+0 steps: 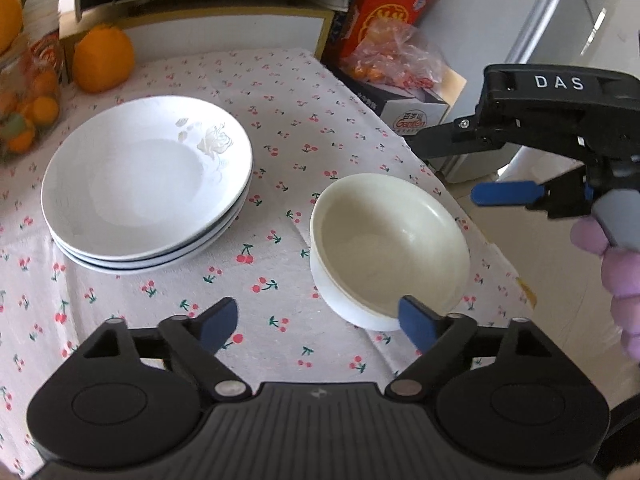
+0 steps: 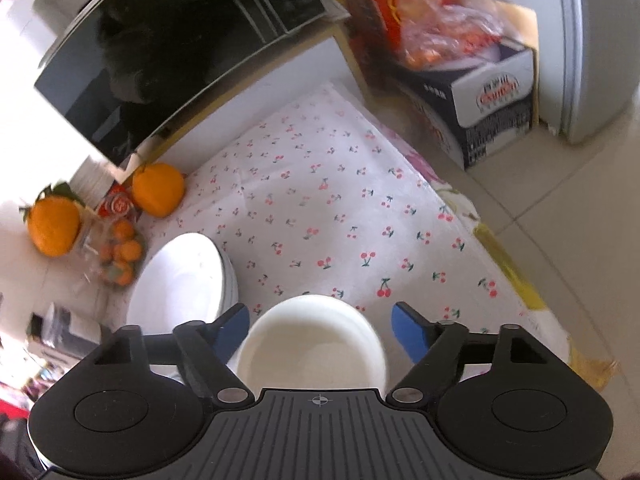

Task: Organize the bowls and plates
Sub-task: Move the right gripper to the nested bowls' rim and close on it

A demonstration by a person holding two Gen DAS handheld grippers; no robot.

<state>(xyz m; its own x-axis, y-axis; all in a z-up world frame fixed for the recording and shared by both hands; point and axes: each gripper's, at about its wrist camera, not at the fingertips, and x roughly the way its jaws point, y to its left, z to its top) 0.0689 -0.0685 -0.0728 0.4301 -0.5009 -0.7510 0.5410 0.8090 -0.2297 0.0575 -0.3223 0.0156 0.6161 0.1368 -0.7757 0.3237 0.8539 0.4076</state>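
Cherry-print tablecloth [image 1: 304,120] fills both views: stacked white plates [image 1: 148,184] centre-left, cream bowls [image 1: 388,240] nested lower right. Left gripper [image 1: 316,322] and right gripper [image 2: 318,330] gape, holding nothing. Stacking looks finished; next, both withdraw clear.

Right gripper [image 1: 486,164] housing: "DAS"
Carton [image 1: 416,114] beyond the jaws, right: "Ganten"

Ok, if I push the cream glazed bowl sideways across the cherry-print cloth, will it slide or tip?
The cream glazed bowl looks rigid, probably ceramic, so likely breakable if it goes off the nearby table edge. It already sits tilted, apparently on a second white bowl, so a push may rock it rather than slide it. The cherry-print cloth looks soft and could bunch up.
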